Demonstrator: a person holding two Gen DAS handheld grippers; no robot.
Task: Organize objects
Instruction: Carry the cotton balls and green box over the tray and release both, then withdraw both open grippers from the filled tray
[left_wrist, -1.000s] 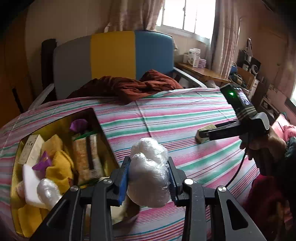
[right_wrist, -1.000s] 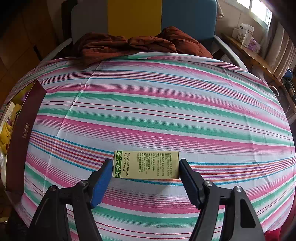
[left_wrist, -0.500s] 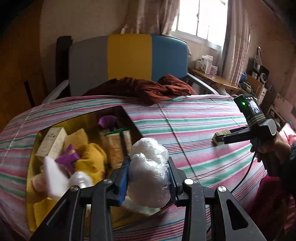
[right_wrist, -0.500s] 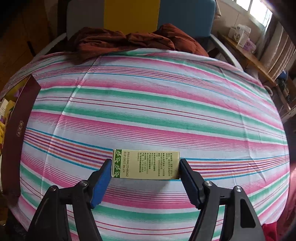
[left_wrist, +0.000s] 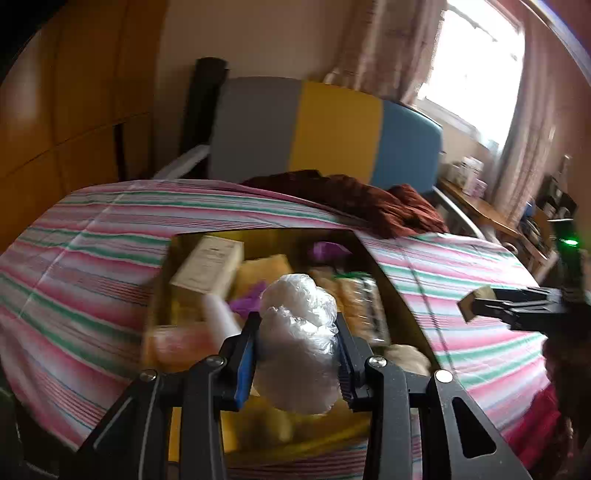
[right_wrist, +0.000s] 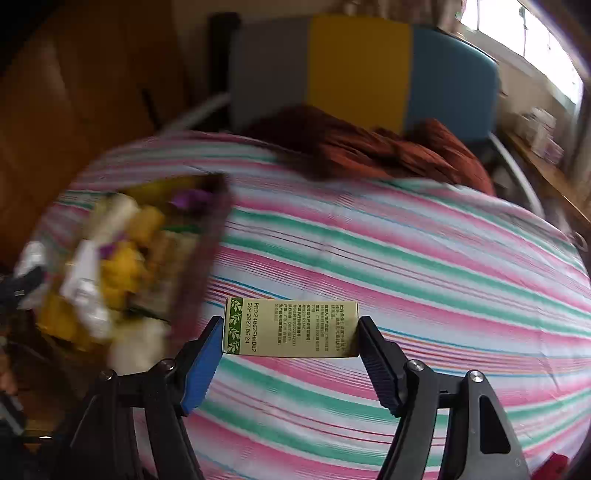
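Striped in pink, green and white, a bedsheet (left_wrist: 92, 236) covers the bed, with a grey, yellow and blue headboard (left_wrist: 332, 129) at its far edge and a rumpled dark red blanket (left_wrist: 354, 199) lying against that edge. Bright daylight comes through a curtained window (left_wrist: 476, 62) on the right.

On the sheet toward its left side sits an open gold-lined box (left_wrist: 402, 306), crowded with things: a pale carton (left_wrist: 208, 264), yellow packets (left_wrist: 264, 267), something purple (left_wrist: 327, 249) near the far wall, and a printed packet (left_wrist: 364, 308) along the right wall. Much of it is motion-blurred, so finer detail cannot be told.

In the left wrist view, the left gripper (left_wrist: 297, 354) pinches a clear plastic-wrapped bundle (left_wrist: 299, 343) between its two pads, held above the near half of the box. In the same view the right gripper (left_wrist: 476, 304) shows from the side at the right edge of the bed.

In the right wrist view, the right gripper (right_wrist: 290, 339) clamps a small green-and-cream printed box (right_wrist: 291, 328) by its two short ends, the box lying crosswise between the fingers and raised over the sheet near the bed's near edge. The gold-lined box (right_wrist: 199, 254) appears blurred just to its left.
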